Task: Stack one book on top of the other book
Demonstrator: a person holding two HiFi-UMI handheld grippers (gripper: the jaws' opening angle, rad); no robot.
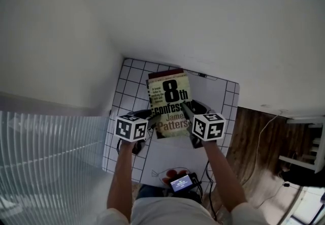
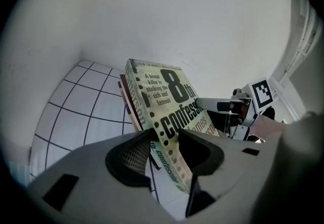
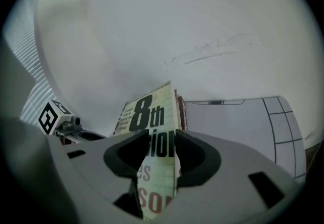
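left tool (image 2: pixel 164 139), right tool (image 3: pixel 162 147), clamping pale book (image 1: pixel 170 104)

White walls (image 1: pixel 203 15), grid-lined white table (image 1: pixel 127 83), dark wood floor (image 1: pixel 254 137), ribbed panel (image 1: pixel 45 158) at left

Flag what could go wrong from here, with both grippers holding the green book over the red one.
1. The left gripper and right gripper each pinch only a narrow strip at the green book's side edges, so it could slip or sag.
2. The red book shows only as a sliver at the far edge, so the stack may end up offset.
3. The lower jaws sit under the green book and could nudge the red book when it is set down.
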